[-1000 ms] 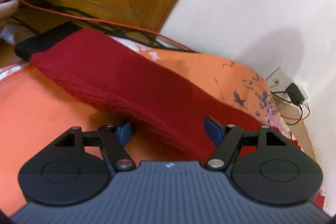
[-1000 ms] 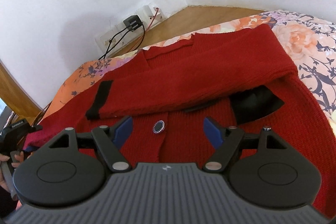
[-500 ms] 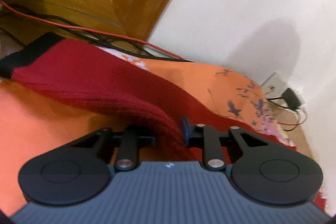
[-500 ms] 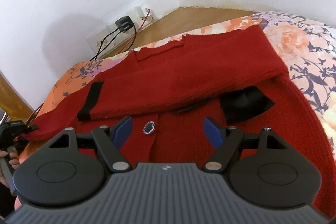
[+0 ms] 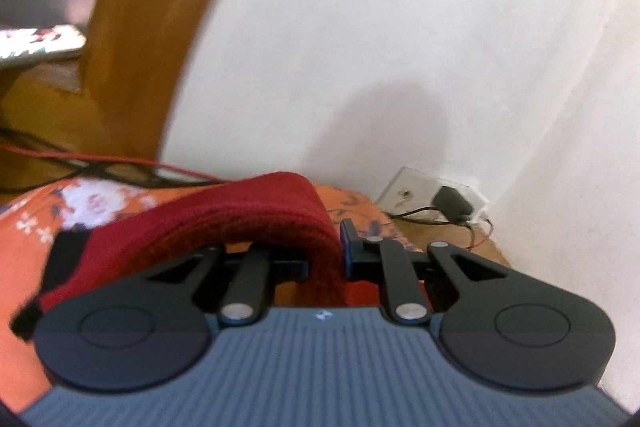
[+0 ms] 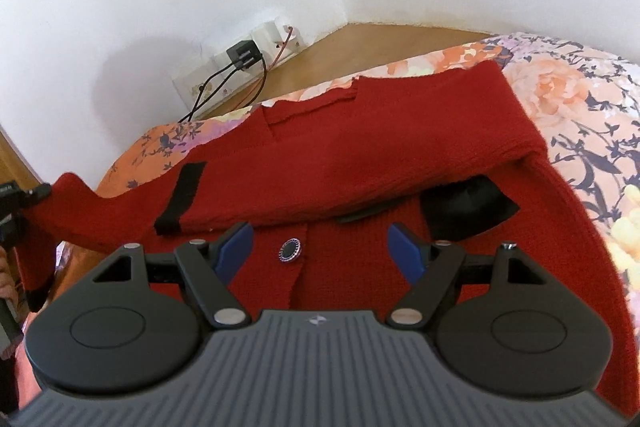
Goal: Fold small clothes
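A red knit cardigan with black cuffs lies on a floral bedspread. One sleeve is folded across its chest, and a dark round button shows on the front. My right gripper hovers open just above the cardigan's front, nothing between its blue pads. My left gripper is shut on the other red sleeve, which is raised off the bed and drapes over its left finger, black cuff hanging down. In the right wrist view that lifted sleeve and the left gripper appear at the far left.
White walls meet in a corner behind the bed. A wall socket with a black charger and cables sits low on the wall. A wooden door frame and red and black cables lie at the left. Orange floral bedding lies under the sleeve.
My left gripper closed on the red sleeve and lifted it off the bed, tilting upward toward the wall. The right gripper stayed open and rose slightly over the cardigan.
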Available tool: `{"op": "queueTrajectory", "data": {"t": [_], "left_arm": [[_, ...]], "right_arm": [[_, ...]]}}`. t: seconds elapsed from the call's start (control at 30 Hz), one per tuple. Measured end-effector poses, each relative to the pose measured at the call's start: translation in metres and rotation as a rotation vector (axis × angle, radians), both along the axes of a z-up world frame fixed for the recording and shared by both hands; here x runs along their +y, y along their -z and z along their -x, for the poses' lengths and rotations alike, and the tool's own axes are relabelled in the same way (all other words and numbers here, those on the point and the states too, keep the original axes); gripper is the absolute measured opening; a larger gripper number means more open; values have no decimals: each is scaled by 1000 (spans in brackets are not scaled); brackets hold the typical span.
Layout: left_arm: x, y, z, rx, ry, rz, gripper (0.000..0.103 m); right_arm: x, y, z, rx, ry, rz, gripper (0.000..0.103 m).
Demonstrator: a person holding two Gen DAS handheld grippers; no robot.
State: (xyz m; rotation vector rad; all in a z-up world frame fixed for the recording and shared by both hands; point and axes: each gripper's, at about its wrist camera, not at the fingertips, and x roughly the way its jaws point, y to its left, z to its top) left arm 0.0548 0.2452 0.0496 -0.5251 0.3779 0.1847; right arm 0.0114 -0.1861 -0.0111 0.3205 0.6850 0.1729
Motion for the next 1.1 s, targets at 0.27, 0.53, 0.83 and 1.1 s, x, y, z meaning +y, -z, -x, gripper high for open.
{"op": "queueTrajectory", "data": {"t": [0.27,0.53,0.83,1.1], "left_arm": [[-44,-19,-10,-22,37,-26,16],[-90,-35,-23,-53,99,-54,16],[-136,-39,-41,-66,162,-81,16],[-175,-17,-56,-12,241,-74,16]], "right_arm": [[-34,-12,2,-8,21,-5,80],[-66,-18,-3,-14,41,-14,80],[-93,-20,-2,-27,68,-25,80],[-110,-18,-4,-24,94,-34,80]]}}
